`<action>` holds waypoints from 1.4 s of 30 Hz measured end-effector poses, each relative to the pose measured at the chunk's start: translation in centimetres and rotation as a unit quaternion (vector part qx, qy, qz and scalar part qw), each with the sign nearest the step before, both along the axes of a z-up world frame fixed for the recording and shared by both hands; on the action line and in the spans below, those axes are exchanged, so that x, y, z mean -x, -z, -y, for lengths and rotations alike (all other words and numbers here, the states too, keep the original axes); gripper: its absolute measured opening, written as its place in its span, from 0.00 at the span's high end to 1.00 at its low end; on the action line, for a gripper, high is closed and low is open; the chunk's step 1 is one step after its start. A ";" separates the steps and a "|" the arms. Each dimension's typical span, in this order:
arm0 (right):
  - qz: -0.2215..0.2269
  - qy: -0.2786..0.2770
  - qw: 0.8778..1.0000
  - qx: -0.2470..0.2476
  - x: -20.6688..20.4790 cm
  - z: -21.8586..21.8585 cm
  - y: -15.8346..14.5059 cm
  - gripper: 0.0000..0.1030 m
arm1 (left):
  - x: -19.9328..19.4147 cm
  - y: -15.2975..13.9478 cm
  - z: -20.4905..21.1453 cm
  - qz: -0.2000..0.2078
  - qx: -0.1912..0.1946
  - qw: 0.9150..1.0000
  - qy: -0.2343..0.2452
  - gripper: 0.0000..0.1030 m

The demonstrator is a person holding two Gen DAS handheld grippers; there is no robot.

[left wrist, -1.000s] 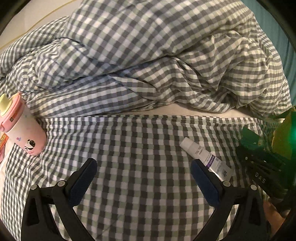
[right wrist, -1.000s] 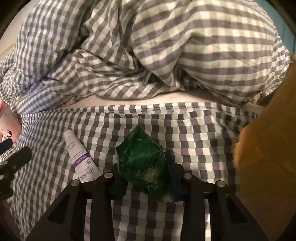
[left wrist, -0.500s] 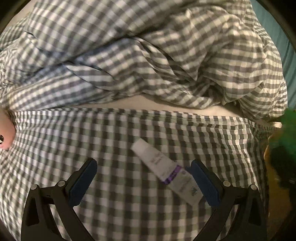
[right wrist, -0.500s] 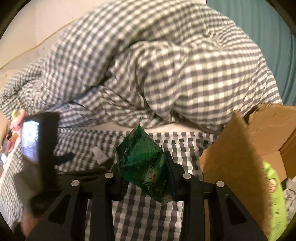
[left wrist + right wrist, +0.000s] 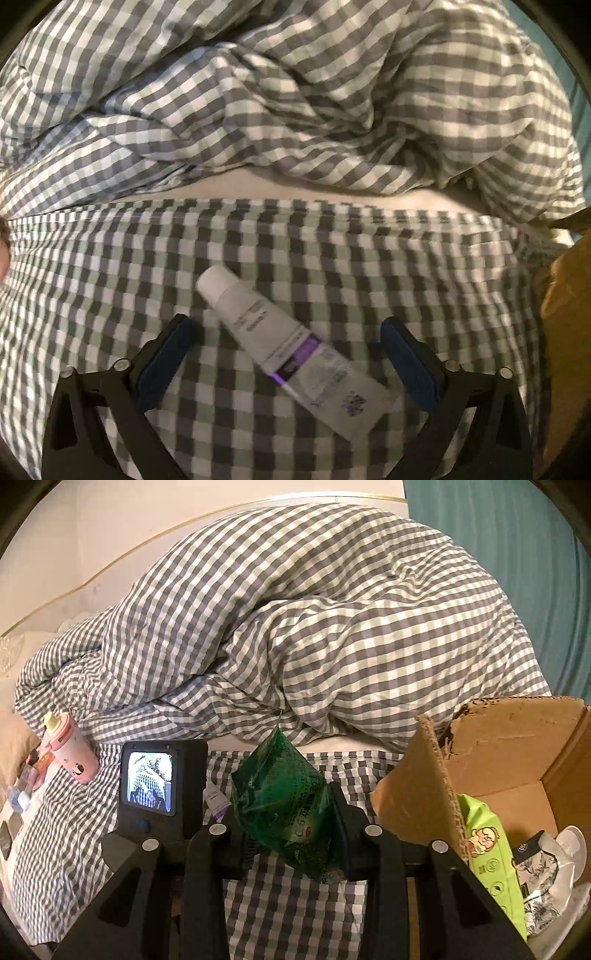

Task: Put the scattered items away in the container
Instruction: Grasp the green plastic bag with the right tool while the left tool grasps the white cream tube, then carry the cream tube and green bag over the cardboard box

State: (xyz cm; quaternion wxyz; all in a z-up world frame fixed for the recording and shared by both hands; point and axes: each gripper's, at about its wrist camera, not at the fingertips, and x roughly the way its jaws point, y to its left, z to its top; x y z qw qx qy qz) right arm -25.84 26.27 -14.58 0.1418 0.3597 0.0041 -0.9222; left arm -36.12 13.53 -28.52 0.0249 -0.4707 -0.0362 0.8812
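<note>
Green snack packet [image 5: 286, 805] pinched in right gripper [image 5: 291, 834] beside cardboard box [image 5: 417, 794]; white tube [image 5: 288, 347] between wide-spread left gripper [image 5: 286, 354] fingers, untouched

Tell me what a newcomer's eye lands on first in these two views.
In the right wrist view, the green packet clamped in the right gripper stands out, raised beside the open cardboard box at the right, which already holds a lime-green pack. In the left wrist view, the white tube lies diagonally on the checked sheet between the fingers of the open left gripper. Behind both heaps the rumpled gingham duvet.
</note>
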 end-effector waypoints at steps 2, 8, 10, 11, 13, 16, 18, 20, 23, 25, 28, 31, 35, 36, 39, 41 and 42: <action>0.000 -0.001 1.000 0.003 -0.1 0.0 -0.2 0.67 | -0.4 -0.3 -0.5 -0.006 0.005 1.000 0.005 0.46; -0.001 -0.004 1.000 0.008 -0.6 0.1 -0.7 0.67 | -0.2 -0.7 -1.1 0.002 -0.029 0.999 0.029 0.76; -0.002 -0.002 1.000 0.009 -0.7 0.0 -0.9 0.67 | -0.5 -1.0 -1.2 0.003 -0.031 0.999 0.036 0.76; -0.002 -0.002 1.000 0.010 -0.8 0.0 -0.9 0.67 | -0.9 -1.3 -1.0 0.003 -0.033 0.999 0.040 0.76; -0.003 -0.001 1.000 0.010 -1.0 -0.1 -1.1 0.67 | -1.8 -1.9 -1.2 -0.001 -0.031 0.999 0.044 0.76; -0.004 0.000 1.000 0.013 -1.4 -0.1 -1.3 0.67 | -4.2 -3.7 -0.6 -0.016 -0.014 0.999 0.044 0.76; -0.006 -0.001 1.000 0.012 -1.8 -0.1 -1.6 0.67 | -5.0 -4.9 -0.2 -0.024 -0.011 0.999 0.041 0.76; -0.008 -0.002 1.000 0.013 -2.3 0.0 -2.0 0.67 | -6.0 -6.4 0.3 -0.038 -0.004 0.999 0.034 0.76; -0.015 -0.002 1.000 0.014 -3.2 0.1 -3.0 0.67 | -7.2 -8.9 1.4 -0.056 -0.004 0.998 0.022 0.76; -0.019 -0.003 1.000 0.014 -3.9 0.2 -3.7 0.67 | -7.5 -10.6 2.1 -0.068 -0.005 0.998 0.015 0.76; -0.024 -0.006 1.000 0.014 -5.1 0.4 -5.0 0.67 | -8.7 -13.4 3.7 -0.086 0.003 0.996 0.005 0.76; -0.035 -0.008 0.999 0.016 -6.4 0.5 -6.6 0.67 | -9.7 -15.9 4.4 -0.103 0.008 0.995 -0.001 0.76; -0.052 -0.010 0.998 0.018 -8.6 0.3 -9.0 0.67 | -12.5 -19.7 5.2 -0.132 0.017 0.991 -0.008 0.76; -0.057 -0.011 0.998 0.018 -9.2 0.2 -9.7 0.67 | -13.2 -20.7 5.3 -0.139 0.019 0.990 -0.012 0.76; -0.072 -0.012 0.997 0.018 -11.0 -0.2 -11.7 0.67 | -15.4 -23.9 5.6 -0.163 0.021 0.986 -0.020 0.76; -0.081 -0.010 0.996 0.019 -12.2 -0.7 -12.9 0.67 | -17.0 -26.1 5.6 -0.179 0.019 0.983 -0.022 0.76; -0.086 -0.009 0.996 0.019 -12.8 -1.1 -13.6 0.67 | -17.8 -27.1 5.5 -0.187 0.017 0.982 -0.021 0.76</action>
